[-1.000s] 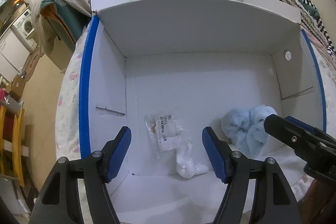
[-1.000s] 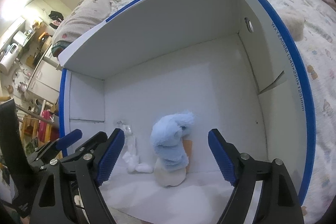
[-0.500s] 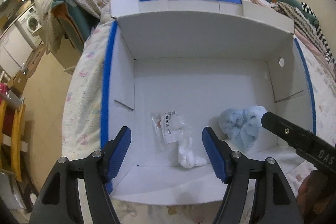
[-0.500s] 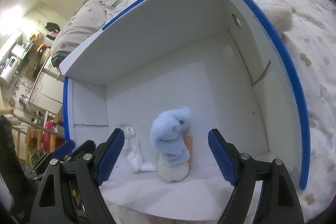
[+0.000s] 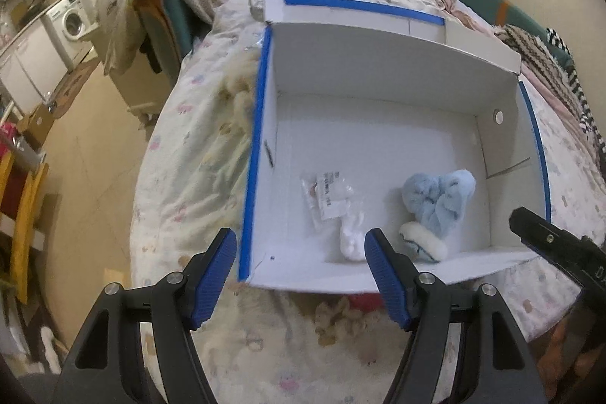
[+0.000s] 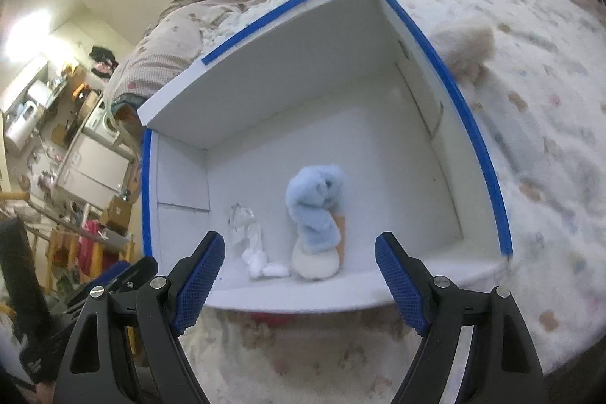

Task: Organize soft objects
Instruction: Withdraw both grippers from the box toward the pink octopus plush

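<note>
Covering most of the room, the bed [image 5: 181, 154] carries a patterned quilt. On it sits an open white box [image 5: 378, 63] with blue-taped edges [image 6: 454, 101]. Inside, near the front wall, lies a light-blue plush item [image 5: 439, 199] with a white fluffy end [image 6: 314, 262]; just left of it lies a clear plastic packet [image 5: 325, 195] with a white fluffy piece [image 5: 350, 241]. A cream fluffy object [image 6: 466, 44] rests on the quilt outside the box's right wall. Left hand-held gripper [image 5: 301, 265]: jaws apart, nothing between them, positioned at the box's near edge. Right hand-held gripper [image 6: 299, 277]: jaws wide, empty, likewise at the near edge.
</note>
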Demonstrator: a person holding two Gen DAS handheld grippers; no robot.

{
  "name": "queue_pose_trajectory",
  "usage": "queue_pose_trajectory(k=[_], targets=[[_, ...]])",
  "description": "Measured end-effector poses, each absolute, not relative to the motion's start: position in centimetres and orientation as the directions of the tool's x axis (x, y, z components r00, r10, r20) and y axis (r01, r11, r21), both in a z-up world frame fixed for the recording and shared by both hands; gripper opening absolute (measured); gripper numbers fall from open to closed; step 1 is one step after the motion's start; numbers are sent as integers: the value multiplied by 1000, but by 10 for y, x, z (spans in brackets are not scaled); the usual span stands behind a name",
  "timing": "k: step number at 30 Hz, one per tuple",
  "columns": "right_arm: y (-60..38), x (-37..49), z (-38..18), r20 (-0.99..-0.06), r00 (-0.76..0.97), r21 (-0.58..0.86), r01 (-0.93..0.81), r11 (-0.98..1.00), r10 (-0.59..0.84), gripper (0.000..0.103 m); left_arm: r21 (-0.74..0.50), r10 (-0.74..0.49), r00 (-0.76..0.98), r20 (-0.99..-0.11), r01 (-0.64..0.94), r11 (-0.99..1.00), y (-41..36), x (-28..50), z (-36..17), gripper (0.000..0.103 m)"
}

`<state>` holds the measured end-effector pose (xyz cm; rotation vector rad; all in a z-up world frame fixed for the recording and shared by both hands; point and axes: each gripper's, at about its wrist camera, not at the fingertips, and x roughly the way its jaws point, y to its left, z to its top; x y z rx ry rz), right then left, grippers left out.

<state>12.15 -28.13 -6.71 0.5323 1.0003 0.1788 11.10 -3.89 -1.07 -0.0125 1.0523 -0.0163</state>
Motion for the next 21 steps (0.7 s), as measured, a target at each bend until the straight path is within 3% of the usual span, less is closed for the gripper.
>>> queue_pose_trajectory(k=[9, 21], targets=[[-285, 85, -70, -752, 521, 525, 106, 844, 403, 87, -58, -45, 483, -875, -12, 998, -16, 83, -16, 67], [-284, 72, -96, -825, 449, 455, 168, 874, 343, 87, -3, 12, 428, -904, -35, 999, 5, 63, -46, 67]])
